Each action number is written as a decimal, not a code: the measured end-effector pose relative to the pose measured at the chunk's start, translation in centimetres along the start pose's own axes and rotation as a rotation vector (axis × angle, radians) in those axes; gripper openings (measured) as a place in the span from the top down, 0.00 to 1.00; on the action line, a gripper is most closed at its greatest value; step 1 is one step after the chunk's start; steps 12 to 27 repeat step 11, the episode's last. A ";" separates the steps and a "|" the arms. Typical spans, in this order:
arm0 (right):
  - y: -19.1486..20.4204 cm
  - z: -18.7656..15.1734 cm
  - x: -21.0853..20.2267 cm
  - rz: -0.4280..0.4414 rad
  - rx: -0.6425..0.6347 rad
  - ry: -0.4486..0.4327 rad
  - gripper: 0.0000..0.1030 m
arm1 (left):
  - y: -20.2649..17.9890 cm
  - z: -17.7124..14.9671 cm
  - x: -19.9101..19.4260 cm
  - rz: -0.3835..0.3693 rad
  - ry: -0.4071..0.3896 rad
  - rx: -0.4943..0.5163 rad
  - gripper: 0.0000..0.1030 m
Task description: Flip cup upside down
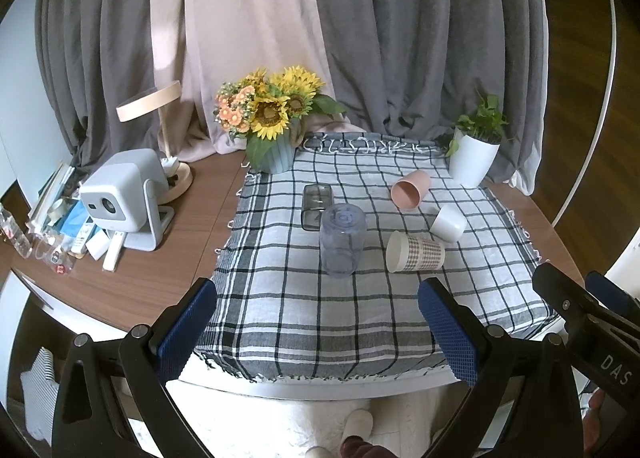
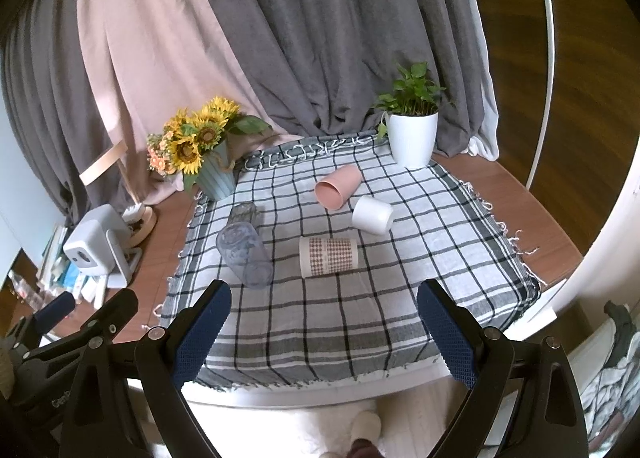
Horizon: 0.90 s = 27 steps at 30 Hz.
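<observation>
Grey and pink curtains (image 1: 360,38) hang behind a brown table (image 1: 188,234) covered in part by one checked cloth (image 1: 320,318).

Left gripper (image 1: 318,322): jaws spread wide, nothing between the blue pads (image 1: 188,322); it is held above the near edge of the cloth. Right gripper (image 2: 324,328): jaws likewise spread wide and empty, above the same near edge, beside the left unit.

Cups on the cloth, counted: five.
1. One clear plastic cup (image 1: 343,240), nearest the left gripper, standing with its base up.
2. One patterned paper cup (image 2: 329,257), lying on its side, just right of the clear cup.
3. One white cup (image 2: 373,214), on its side, beyond the paper cup.
4. One pink cup (image 2: 338,186), on its side, mouth toward the cameras, just beyond the white cup.
5. One dark translucent cup (image 1: 317,207), behind the clear cup; its orientation cannot be determined.

Far edge of the cloth: one sunflower vase (image 1: 272,118) at the left corner, one white potted plant (image 2: 412,130) at the right corner.

Bare table, left of the cloth: one white projector (image 1: 124,194) and one desk lamp (image 1: 150,102).
</observation>
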State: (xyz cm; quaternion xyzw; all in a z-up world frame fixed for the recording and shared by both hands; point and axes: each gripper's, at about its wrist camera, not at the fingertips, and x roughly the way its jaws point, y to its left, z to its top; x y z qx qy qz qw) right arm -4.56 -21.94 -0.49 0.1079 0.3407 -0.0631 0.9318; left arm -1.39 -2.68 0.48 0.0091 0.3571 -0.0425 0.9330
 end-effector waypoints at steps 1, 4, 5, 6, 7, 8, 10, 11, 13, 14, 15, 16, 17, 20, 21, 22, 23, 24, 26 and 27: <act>0.0 0.0 0.0 0.001 -0.001 0.000 0.08 | -0.1 0.0 0.0 0.000 0.000 0.000 0.00; -0.1 0.0 0.1 0.001 0.001 0.000 0.08 | 0.0 0.0 0.0 -0.001 0.001 0.001 0.00; 0.0 -0.1 0.0 0.002 0.000 0.002 0.08 | -0.1 0.0 0.0 -0.002 0.000 0.002 0.00; 0.0 -0.1 0.0 0.002 0.001 0.001 0.08 | 0.0 0.0 0.0 -0.001 0.001 0.001 0.00; 0.0 0.1 0.1 0.001 0.001 0.002 0.08 | 0.0 0.0 0.0 -0.001 0.001 0.002 0.00; 0.0 0.1 0.2 0.001 0.001 0.002 0.08 | 0.0 0.0 0.0 -0.003 0.001 0.002 0.00; 0.0 0.1 0.1 0.002 0.002 0.003 0.08 | 0.0 0.0 0.0 -0.003 0.002 0.001 0.00; 0.0 0.2 0.2 0.001 0.002 0.004 0.08 | -0.1 0.0 0.0 -0.002 0.001 0.002 0.00; 0.0 0.2 0.2 0.001 0.002 0.004 0.08 | -0.1 0.0 0.0 -0.002 0.001 0.002 0.00; 0.0 0.2 0.2 0.001 0.002 0.004 0.08 | -0.1 0.0 0.0 -0.002 0.001 0.002 0.00; 0.0 0.2 0.2 0.001 0.002 0.004 0.08 | -0.1 0.0 0.0 -0.002 0.001 0.002 0.00; 0.0 0.2 0.2 0.001 0.002 0.004 0.08 | -0.1 0.0 0.0 -0.002 0.001 0.002 0.00; 0.0 0.2 0.2 0.001 0.002 0.004 0.08 | -0.1 0.0 0.0 -0.002 0.001 0.002 0.00; 0.0 0.2 0.2 0.001 0.002 0.004 0.08 | -0.1 0.0 0.0 -0.002 0.001 0.002 0.00; 0.0 0.2 0.2 0.001 0.002 0.004 0.08 | -0.1 0.0 0.0 -0.002 0.001 0.002 0.00; 0.0 0.2 0.2 0.001 0.002 0.004 0.08 | -0.1 0.0 0.0 -0.002 0.001 0.002 0.00; 0.0 0.2 0.2 0.001 0.002 0.004 0.08 | -0.1 0.0 0.0 -0.002 0.001 0.002 0.00; 0.0 0.2 0.2 0.001 0.002 0.004 0.08 | -0.1 0.0 0.0 -0.002 0.001 0.002 0.00; 0.0 0.2 0.2 0.001 0.002 0.004 0.08 | -0.1 0.0 0.0 -0.002 0.001 0.002 0.00; 0.0 0.2 0.2 0.001 0.002 0.004 0.08 | -0.1 0.0 0.0 -0.002 0.001 0.002 0.00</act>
